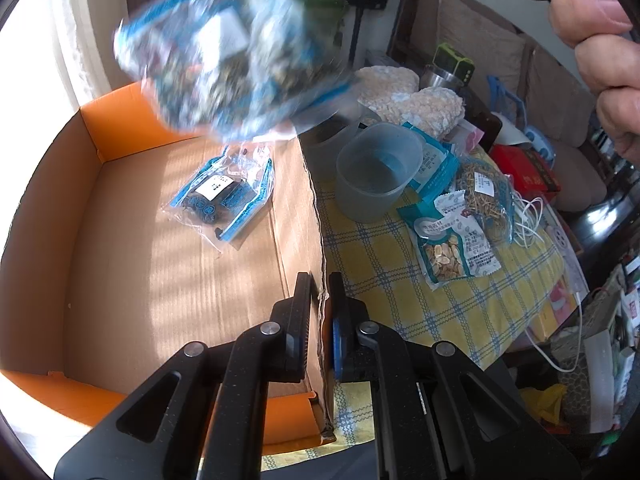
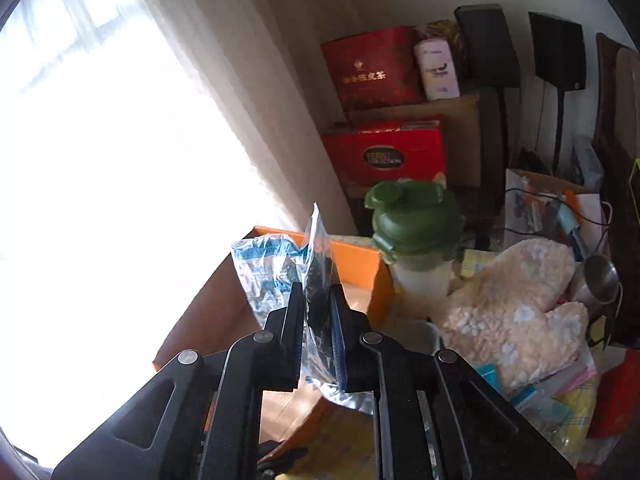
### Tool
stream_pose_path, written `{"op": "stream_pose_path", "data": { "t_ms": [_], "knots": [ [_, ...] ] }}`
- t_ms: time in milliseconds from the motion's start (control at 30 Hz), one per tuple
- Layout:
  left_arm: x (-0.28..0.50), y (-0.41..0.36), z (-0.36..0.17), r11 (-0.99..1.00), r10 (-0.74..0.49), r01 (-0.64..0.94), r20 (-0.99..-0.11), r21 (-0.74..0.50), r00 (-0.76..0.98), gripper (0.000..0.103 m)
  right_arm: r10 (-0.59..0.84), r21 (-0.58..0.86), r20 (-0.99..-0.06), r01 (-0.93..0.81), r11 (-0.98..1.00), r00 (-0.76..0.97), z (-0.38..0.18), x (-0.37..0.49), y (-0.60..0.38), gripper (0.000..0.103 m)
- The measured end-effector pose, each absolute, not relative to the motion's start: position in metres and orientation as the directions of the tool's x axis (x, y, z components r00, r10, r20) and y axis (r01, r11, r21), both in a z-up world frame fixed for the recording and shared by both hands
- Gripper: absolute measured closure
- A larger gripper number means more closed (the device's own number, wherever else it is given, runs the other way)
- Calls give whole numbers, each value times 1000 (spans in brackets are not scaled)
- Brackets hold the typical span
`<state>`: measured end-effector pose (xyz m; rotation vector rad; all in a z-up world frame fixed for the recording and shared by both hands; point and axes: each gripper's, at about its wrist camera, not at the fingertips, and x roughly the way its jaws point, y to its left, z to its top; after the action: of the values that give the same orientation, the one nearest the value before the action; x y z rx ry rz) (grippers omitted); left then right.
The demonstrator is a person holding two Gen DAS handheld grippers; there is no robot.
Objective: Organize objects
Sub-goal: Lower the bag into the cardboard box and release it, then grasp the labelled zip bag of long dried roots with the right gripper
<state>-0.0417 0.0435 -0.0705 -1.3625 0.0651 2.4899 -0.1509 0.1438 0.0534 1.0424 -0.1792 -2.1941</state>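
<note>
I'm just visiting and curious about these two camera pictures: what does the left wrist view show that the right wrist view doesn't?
Only the left wrist view shows the left gripper clamped on the cardboard box's wall, a blue packet lying inside the box, a grey plastic cup and a packet of seeds on the checked tablecloth.

Only the right wrist view shows the right gripper pinching a clear packet, a green-lidded bottle and red gift boxes.

Both show the held blue packet, the orange-edged box and a pale lumpy bag.

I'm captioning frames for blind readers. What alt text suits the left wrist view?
Left gripper clamps a cardboard box's wall; one packet lies inside, a blurred blue packet hangs above.
</note>
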Motion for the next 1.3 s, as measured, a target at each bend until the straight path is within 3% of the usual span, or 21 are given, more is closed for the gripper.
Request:
{"op": "stream_pose_path", "data": {
  "t_ms": [133, 1000, 1200, 1300],
  "knots": [
    [-41, 43, -70, -953, 237, -286, -830, -99, -504, 95, -604, 341, -672, 545, -766, -428, 36, -145, 124, 83],
    [-43, 44, -72, -951, 241, -293, -833, -101, -498, 94, -301, 163, -718, 269, -949, -627, 27, -135, 268, 81],
    [-43, 44, -72, -951, 239, -295, -834, -97, -498, 94, -184, 69, -736, 198, -978, -651, 14, -124, 286, 66],
    [-43, 45, -72, -950, 239, -295, -834, -97, -497, 94, -156, 55, -744, 173, -983, -649, 7, -121, 293, 51]
  ]
}}
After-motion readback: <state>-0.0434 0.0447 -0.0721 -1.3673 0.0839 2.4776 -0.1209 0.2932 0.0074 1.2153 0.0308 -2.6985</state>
